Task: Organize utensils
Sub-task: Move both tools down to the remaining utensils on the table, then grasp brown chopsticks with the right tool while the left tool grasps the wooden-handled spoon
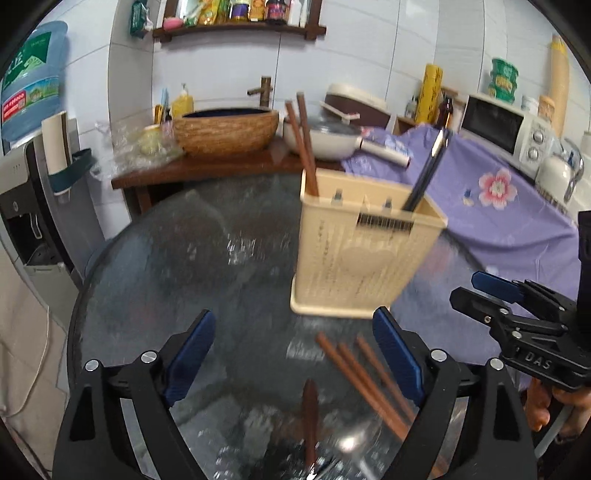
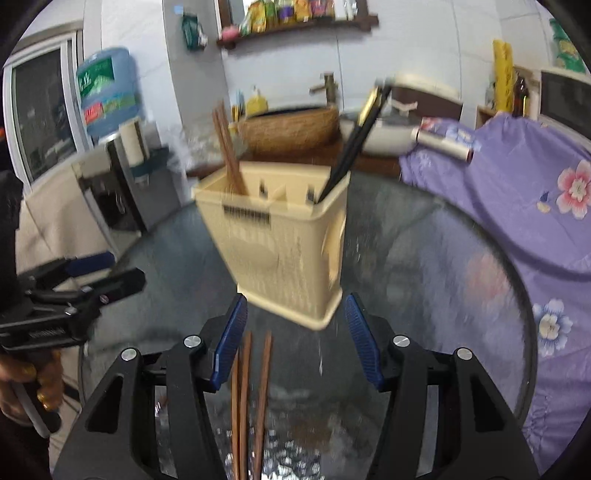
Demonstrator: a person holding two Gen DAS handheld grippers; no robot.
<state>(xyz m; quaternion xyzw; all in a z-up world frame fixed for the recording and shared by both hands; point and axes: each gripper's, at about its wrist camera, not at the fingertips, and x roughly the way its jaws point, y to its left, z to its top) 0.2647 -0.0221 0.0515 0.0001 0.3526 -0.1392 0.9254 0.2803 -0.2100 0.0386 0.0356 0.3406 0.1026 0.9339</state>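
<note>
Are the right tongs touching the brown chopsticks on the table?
Apart. The right wrist view shows open right tongs above the brown chopsticks, gap beside the left pad.

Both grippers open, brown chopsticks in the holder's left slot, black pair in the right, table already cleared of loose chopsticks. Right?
Not quite: the table isn't cleared. Loose brown chopsticks lie on the glass table before the beige holder, shown in the right wrist view. The rest holds: left gripper and right gripper open, brown pair left, black pair right.

a tiled kitchen corner in soft, even light

white wall tiles (image 1: 369, 55) backed a wooden shelf (image 1: 240, 29); a woven basin (image 1: 225, 131) sat on a brown stand, with a microwave (image 1: 506, 129) above purple floral cloth (image 1: 498, 206).
</note>
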